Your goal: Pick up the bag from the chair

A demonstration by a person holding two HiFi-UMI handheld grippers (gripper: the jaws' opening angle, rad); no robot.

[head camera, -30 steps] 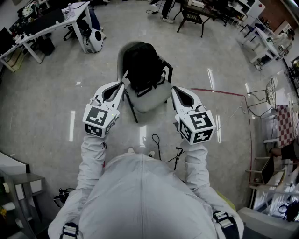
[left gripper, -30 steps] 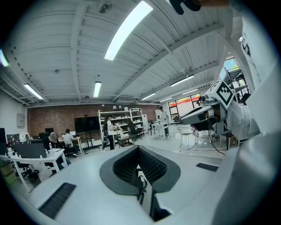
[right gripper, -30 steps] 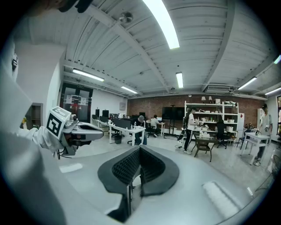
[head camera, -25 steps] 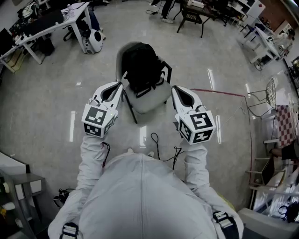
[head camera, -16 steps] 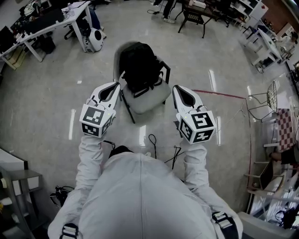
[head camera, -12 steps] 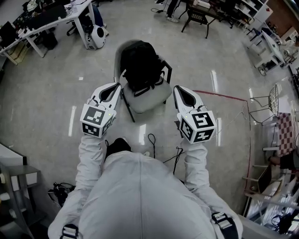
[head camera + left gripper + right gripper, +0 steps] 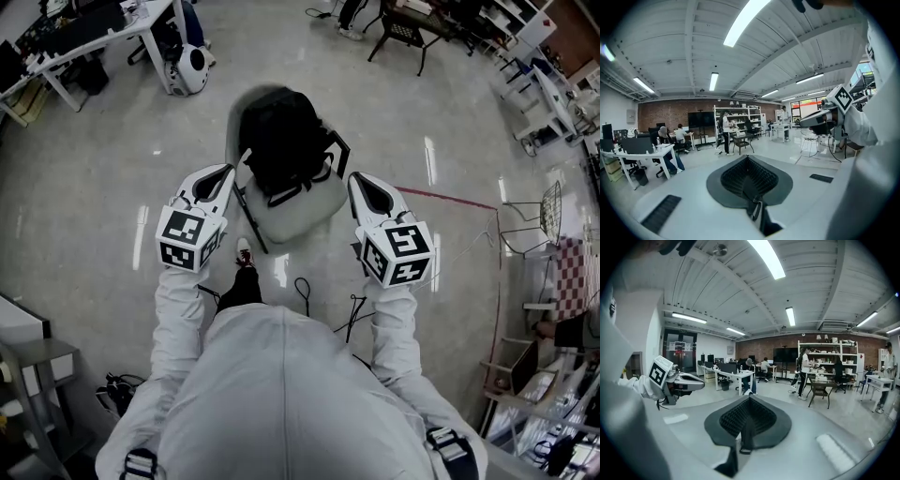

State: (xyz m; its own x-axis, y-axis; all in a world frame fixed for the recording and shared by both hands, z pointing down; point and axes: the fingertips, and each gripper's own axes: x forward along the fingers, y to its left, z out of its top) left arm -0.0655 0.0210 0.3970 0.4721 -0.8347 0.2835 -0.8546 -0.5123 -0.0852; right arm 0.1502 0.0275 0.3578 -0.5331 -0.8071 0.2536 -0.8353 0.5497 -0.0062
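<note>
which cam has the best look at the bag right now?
Head view: the black bag is in full sight from above, sitting on the chair against its backrest. The left gripper view and the right gripper view point elsewhere; neither shows the bag or the chair.

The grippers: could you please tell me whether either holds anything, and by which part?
Nothing is held. The left gripper and right gripper are both shut and empty; the bag lies untouched on the chair.

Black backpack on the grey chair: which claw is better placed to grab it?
Left, slightly: the left claw tip sits nearer the black backpack than the right claw; both shut.
</note>
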